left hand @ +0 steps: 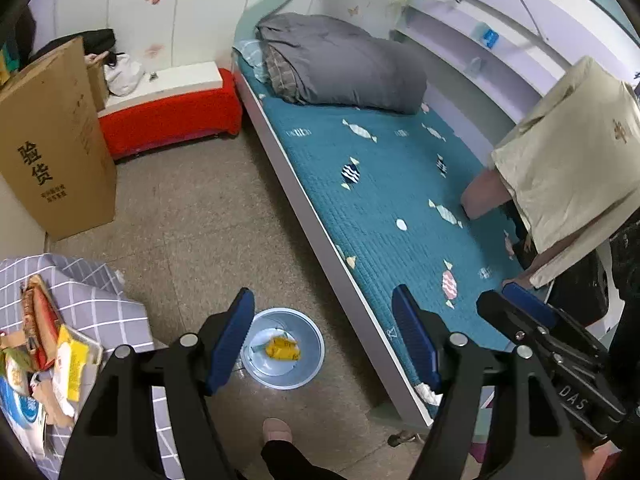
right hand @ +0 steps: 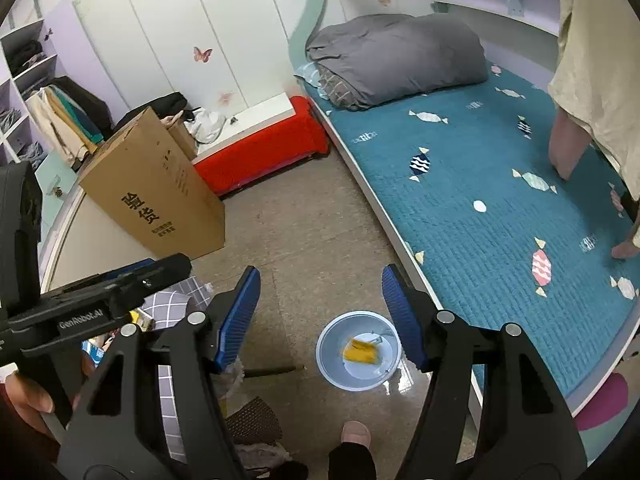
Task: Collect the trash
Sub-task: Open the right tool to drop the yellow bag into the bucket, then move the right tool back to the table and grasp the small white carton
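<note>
A pale blue round bin [left hand: 308, 372] stands on the floor beside the bed, with a yellow wrapper [left hand: 283, 349] inside it. It also shows in the right wrist view [right hand: 332, 368], with the wrapper [right hand: 361, 352]. My left gripper [left hand: 323, 340] is open and empty, held above the bin. My right gripper [right hand: 320, 316] is open and empty, also above the bin. Several wrappers and paper scraps [left hand: 60, 360] lie on a grey checked cloth [left hand: 100, 304] at the lower left. The right gripper's body shows in the left wrist view [left hand: 552, 344].
A bed with a teal candy-print cover [left hand: 392, 200] runs along the right, a grey folded duvet [left hand: 344, 64] at its head. A person in a beige shirt [left hand: 568, 168] leans on it. A tall cardboard box [left hand: 52, 148] and a red bench [left hand: 172, 120] stand at the left. My foot [left hand: 277, 430] is below.
</note>
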`<act>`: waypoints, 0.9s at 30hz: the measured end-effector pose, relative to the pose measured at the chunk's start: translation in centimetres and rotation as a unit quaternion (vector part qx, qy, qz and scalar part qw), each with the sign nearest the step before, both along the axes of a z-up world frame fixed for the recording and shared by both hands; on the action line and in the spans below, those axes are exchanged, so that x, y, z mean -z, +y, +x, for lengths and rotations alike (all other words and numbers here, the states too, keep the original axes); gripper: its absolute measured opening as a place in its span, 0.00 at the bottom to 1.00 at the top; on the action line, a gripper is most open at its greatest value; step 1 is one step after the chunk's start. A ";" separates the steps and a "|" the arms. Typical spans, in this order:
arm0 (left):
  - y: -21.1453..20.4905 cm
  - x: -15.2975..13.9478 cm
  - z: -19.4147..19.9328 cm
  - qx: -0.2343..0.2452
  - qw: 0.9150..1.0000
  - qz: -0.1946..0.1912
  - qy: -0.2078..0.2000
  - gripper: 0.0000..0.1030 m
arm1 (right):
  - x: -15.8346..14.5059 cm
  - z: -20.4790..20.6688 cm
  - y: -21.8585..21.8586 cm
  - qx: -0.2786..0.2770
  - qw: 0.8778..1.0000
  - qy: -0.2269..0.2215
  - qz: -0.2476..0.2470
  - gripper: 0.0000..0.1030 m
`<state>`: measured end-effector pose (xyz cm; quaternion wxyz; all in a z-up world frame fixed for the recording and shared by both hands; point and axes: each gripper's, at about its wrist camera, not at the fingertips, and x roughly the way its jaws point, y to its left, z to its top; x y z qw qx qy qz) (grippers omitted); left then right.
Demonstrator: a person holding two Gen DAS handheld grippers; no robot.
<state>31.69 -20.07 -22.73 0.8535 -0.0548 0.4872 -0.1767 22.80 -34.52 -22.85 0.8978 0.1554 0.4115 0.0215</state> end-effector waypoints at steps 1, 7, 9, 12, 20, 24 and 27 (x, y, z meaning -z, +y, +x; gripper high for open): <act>0.3 -0.4 -0.3 -0.004 1.000 0.001 -0.006 0.68 | -0.1 -0.1 0.3 -0.005 1.000 -0.002 0.000 0.61; 3.0 -2.2 -3.6 -0.041 0.998 0.009 -0.036 0.68 | -1.1 -0.5 3.1 -0.053 0.998 -0.018 0.002 0.61; 4.2 -2.6 -4.7 -0.056 0.997 0.016 -0.044 0.68 | -1.6 -0.6 4.6 -0.077 0.997 -0.024 0.002 0.61; 6.1 -3.5 -6.5 -0.083 0.995 0.022 -0.053 0.68 | -2.3 -0.9 6.8 -0.112 0.993 -0.030 0.003 0.62; 13.4 -5.6 -11.4 -0.157 0.985 0.022 -0.068 0.68 | -4.1 -2.4 14.0 -0.182 0.982 -0.047 0.012 0.62; 17.6 -6.4 -14.3 -0.186 0.980 0.016 -0.073 0.68 | -4.7 -4.0 18.5 -0.211 0.976 -0.051 0.010 0.62; 20.3 -6.9 -16.3 -0.201 0.977 0.008 -0.070 0.68 | -5.0 -5.5 21.6 -0.224 0.973 -0.050 0.015 0.64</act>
